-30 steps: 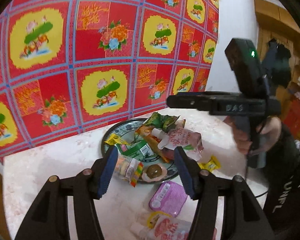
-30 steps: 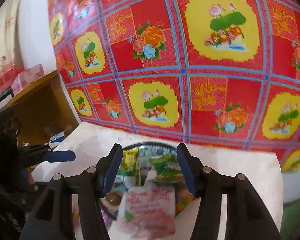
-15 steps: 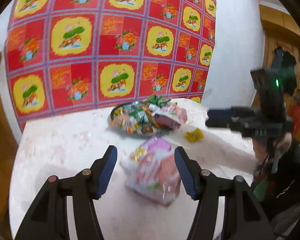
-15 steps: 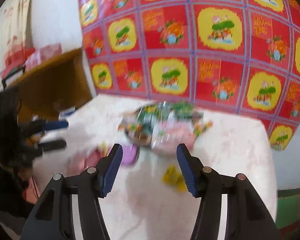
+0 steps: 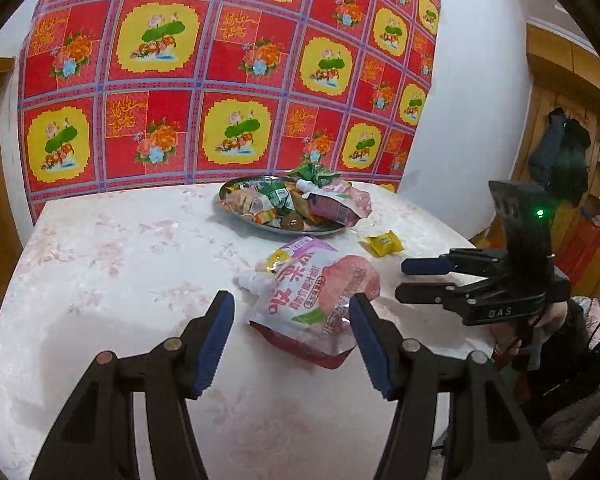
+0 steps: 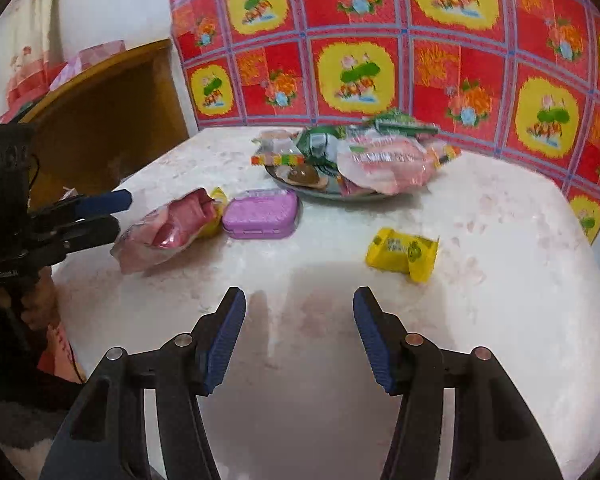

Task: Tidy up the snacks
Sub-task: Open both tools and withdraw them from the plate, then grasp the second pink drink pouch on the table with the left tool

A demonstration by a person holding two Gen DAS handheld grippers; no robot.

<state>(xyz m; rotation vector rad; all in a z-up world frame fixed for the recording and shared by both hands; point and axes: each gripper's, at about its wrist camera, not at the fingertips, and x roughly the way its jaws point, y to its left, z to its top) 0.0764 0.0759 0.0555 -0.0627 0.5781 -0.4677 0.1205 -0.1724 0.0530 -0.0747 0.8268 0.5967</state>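
Right ahead of the left gripper [image 5: 291,338] lies the pink spouted pouch [image 5: 318,300], flat on the marble table [image 5: 112,264], its long axis running diagonally away from the claw, spout end up-left, bottom seam toward the right pad. Both jaws sit half open with nothing in them; the pouch is just past the tips, pads not pressing it. Tucked behind the pouch's far end is a purple case [image 6: 262,213], touching it as far as i can tell

Further out from that claw sits the round plate [image 5: 260,226] heaped with snacks, a second pink pouch [image 5: 338,204] slumped over its right rim. Plate's hard up near the back edge by the red floral cloth [image 5: 220,80]

The right gripper [image 6: 299,338] is also half open and empty, over bare tabletop. A yellow candy packet [image 6: 402,254] lies ahead and slightly right of its tips, long axis roughly crosswise, well apart from everything else. Loads of free marble around both claws; the table's curved edge falls away to the right
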